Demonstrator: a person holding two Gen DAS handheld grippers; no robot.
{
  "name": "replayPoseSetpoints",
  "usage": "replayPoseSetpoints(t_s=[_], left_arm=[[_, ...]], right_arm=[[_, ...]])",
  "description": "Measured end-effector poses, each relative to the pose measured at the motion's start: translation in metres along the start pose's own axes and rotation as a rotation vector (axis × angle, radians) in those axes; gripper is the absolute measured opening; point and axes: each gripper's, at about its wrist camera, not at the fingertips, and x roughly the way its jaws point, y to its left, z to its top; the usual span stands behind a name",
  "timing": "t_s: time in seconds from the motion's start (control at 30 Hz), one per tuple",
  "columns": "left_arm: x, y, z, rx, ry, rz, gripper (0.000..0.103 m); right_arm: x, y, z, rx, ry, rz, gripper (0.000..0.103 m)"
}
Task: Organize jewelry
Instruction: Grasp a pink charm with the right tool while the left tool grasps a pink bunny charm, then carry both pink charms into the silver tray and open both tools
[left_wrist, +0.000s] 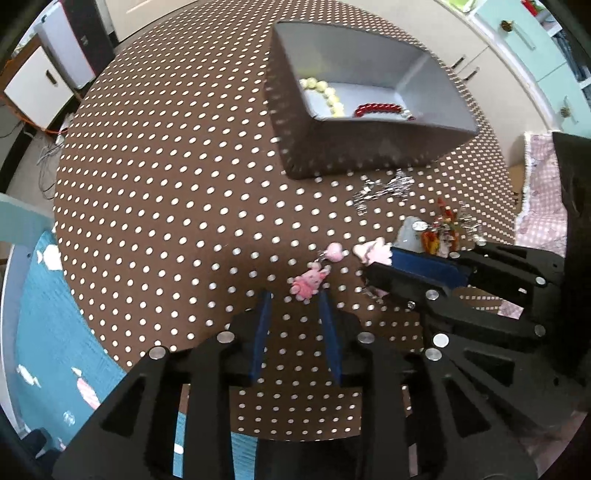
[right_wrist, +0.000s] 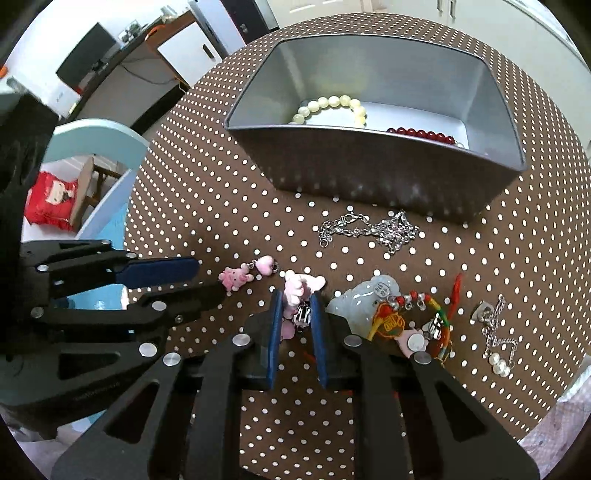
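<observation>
On the brown polka-dot table, a pink bunny charm (left_wrist: 307, 283) (right_wrist: 233, 278) with a heart bead lies just past the tips of my left gripper (left_wrist: 295, 294) (right_wrist: 208, 278). That gripper is open, and its blue pads do not touch the charm. My right gripper (right_wrist: 295, 295) (left_wrist: 376, 264) is shut on a second pink charm (right_wrist: 295, 286), which sticks out beyond its tips. A grey metal box (right_wrist: 369, 173) (left_wrist: 369, 140) stands behind, holding a pale bead bracelet (right_wrist: 332, 105) and a red bead bracelet (right_wrist: 421, 134).
A silver chain (right_wrist: 369, 229) lies in front of the box. Right of my right gripper sit a pale jade pendant (right_wrist: 360, 301) on coloured cord and a small chain with pearls (right_wrist: 496, 343). A light blue chair (right_wrist: 110, 147) stands at the table's left edge.
</observation>
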Motion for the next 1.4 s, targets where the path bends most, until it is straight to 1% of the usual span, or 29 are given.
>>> replayPoseSetpoints(t_s=[0.03, 0.1, 0.17, 0.2, 0.23, 0.3, 0.33, 0.37, 0.4, 0.5, 0.6, 0.67, 0.77, 0.9, 0.93, 0.97, 1.03, 1.1, 1.13, 1.2, 1.3, 1.37, 1.4], left_arm=[[0.001, -0.004, 0.003, 0.009, -0.007, -0.006, 0.028], [-0.001, -0.007, 0.007, 0.03, -0.019, -0.009, 0.028], [0.003, -0.016, 0.013, 0.055, -0.063, -0.006, 0.028], [0.005, -0.019, 0.013, 0.074, -0.079, -0.018, 0.028], [0.009, -0.022, 0.014, 0.091, -0.068, -0.022, 0.028], [0.016, -0.026, 0.013, 0.121, -0.047, -0.003, 0.027], [0.018, -0.029, 0.012, 0.138, -0.056, 0.007, 0.024], [0.021, -0.03, 0.012, 0.143, -0.044, 0.007, 0.013], [0.021, -0.035, 0.007, 0.144, -0.051, 0.016, 0.008], [0.024, -0.037, 0.008, 0.122, -0.048, -0.001, 0.006], [0.021, -0.031, 0.009, 0.092, -0.052, 0.005, 0.006], [0.016, -0.027, 0.007, 0.059, -0.056, -0.016, 0.006], [0.009, -0.019, 0.006, 0.015, -0.068, -0.045, 0.006], [-0.003, -0.004, 0.009, 0.003, -0.078, -0.049, 0.006], [-0.006, -0.002, 0.009, -0.001, -0.08, -0.05, 0.006], [-0.008, 0.0, 0.01, -0.007, -0.083, -0.05, 0.006], [-0.016, 0.009, 0.008, -0.016, -0.089, -0.051, 0.006], [-0.023, 0.011, 0.007, -0.016, -0.1, -0.037, 0.006], [-0.031, 0.006, -0.006, -0.012, -0.105, -0.034, 0.006], [-0.042, 0.012, -0.017, -0.014, -0.113, -0.039, 0.006], [-0.058, 0.02, -0.024, -0.028, -0.127, -0.047, 0.006], [-0.066, 0.022, -0.026, -0.033, -0.14, -0.055, 0.006], [-0.066, 0.024, -0.028, -0.032, -0.143, -0.054, 0.006]], right_arm=[[-0.002, -0.003, 0.0, 0.011, -0.001, 0.012, 0.015], [-0.004, -0.009, -0.001, 0.019, 0.004, 0.006, 0.015], [-0.007, -0.016, -0.002, 0.033, -0.001, 0.012, 0.015], [-0.009, -0.018, -0.002, 0.044, -0.003, 0.021, 0.015], [-0.012, -0.021, -0.002, 0.058, -0.005, 0.04, 0.017], [-0.016, -0.021, -0.001, 0.062, -0.014, 0.053, 0.017], [-0.019, -0.019, -0.001, 0.058, -0.018, 0.052, 0.018], [-0.02, -0.018, 0.0, 0.052, -0.023, 0.054, 0.017], [-0.021, -0.017, 0.0, 0.047, -0.026, 0.06, 0.018], [-0.019, -0.018, -0.001, 0.041, -0.022, 0.075, 0.017], [-0.012, -0.018, 0.0, 0.047, -0.002, 0.044, 0.017], [-0.009, -0.02, 0.001, 0.061, 0.01, 0.031, 0.017], [-0.007, -0.023, 0.003, 0.078, 0.015, 0.041, 0.017], [-0.001, -0.021, 0.005, 0.074, 0.042, 0.041, 0.016], [-0.003, -0.022, 0.005, 0.071, 0.03, 0.046, 0.014], [-0.002, -0.021, 0.006, 0.075, 0.036, 0.054, 0.012], [-0.004, -0.024, 0.006, 0.094, 0.03, 0.053, 0.011], [-0.011, -0.025, 0.007, 0.098, 0.017, 0.071, 0.011], [-0.014, -0.026, 0.007, 0.096, 0.013, 0.074, 0.011], [-0.024, -0.026, 0.007, 0.092, -0.005, 0.072, 0.011], [-0.031, -0.025, 0.009, 0.106, -0.017, 0.086, 0.011], [-0.033, -0.027, 0.006, 0.113, -0.002, 0.099, 0.011], [-0.032, -0.027, 0.005, 0.115, 0.008, 0.087, 0.011]])
